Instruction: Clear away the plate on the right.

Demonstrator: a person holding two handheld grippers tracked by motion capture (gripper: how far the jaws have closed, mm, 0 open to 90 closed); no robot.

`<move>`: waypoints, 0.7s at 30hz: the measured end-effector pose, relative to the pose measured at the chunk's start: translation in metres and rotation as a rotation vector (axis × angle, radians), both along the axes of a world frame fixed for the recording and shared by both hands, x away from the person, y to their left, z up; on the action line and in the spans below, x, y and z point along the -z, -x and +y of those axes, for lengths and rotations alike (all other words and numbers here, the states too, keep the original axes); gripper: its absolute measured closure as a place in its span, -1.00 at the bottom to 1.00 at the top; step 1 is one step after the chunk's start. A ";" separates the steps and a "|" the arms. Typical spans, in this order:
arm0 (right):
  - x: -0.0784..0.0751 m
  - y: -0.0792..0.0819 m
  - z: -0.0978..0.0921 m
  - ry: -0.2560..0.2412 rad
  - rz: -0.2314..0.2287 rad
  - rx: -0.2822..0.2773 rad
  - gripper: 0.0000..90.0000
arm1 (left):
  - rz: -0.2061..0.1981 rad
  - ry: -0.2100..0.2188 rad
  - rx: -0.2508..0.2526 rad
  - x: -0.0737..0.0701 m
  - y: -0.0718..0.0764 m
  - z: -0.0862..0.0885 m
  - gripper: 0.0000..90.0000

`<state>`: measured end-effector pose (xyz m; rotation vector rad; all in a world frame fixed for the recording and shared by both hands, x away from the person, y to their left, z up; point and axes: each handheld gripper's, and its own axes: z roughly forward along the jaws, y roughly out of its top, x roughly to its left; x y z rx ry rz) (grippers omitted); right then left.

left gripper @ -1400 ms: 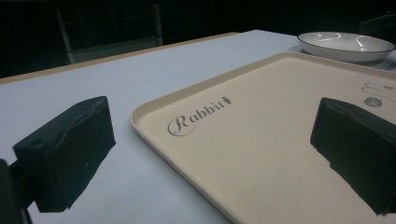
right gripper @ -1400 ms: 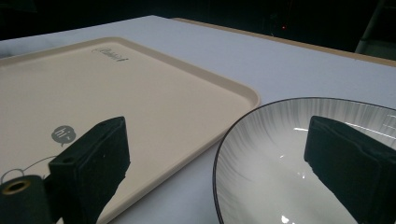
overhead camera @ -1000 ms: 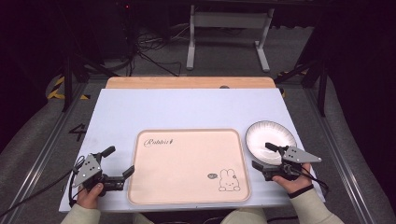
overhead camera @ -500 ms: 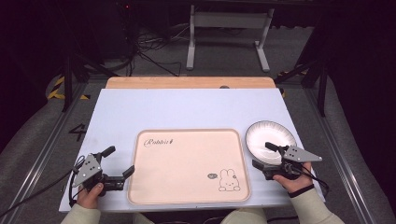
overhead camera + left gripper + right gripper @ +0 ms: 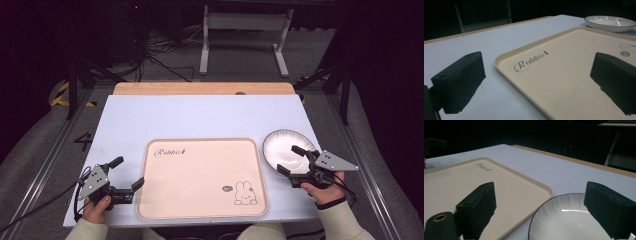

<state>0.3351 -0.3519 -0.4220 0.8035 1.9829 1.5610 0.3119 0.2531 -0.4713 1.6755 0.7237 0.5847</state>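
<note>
Resting spread and empty: left hand-held gripper (image 5: 124, 175) straddling the near-left rim of the cream Rabbit tray (image 5: 200, 200), right hand-held gripper (image 5: 291, 160) straddling the near rim of the white ribbed bowl (image 5: 280, 142) just beside that tray on the table (image 5: 200, 115). Probably preparing to grip; closing squarely on each rim advisable.

Plate (image 5: 574, 222) cropped at bottom edge
</note>
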 end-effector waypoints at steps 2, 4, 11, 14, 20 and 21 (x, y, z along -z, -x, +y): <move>-0.003 0.001 -0.002 -0.005 -0.003 0.004 -0.75 | -0.002 0.003 -0.001 0.000 0.000 0.000 -1.00; -0.004 0.001 -0.003 -0.001 -0.004 0.005 -0.76 | -0.002 0.005 -0.002 0.000 0.000 0.000 -1.00; -0.005 -0.001 -0.004 0.030 0.013 0.015 -0.78 | -0.001 0.006 0.002 0.000 -0.001 0.000 -1.00; -0.005 -0.005 -0.007 0.064 0.036 0.038 -0.82 | -0.002 0.006 0.002 0.000 -0.001 0.000 -1.00; -0.008 -0.010 -0.011 0.078 0.056 0.060 -0.83 | 0.000 0.005 0.002 0.000 -0.001 0.000 -1.00; -0.009 -0.012 -0.013 0.082 0.059 0.070 -0.83 | 0.000 0.006 0.002 0.000 -0.001 0.000 -1.00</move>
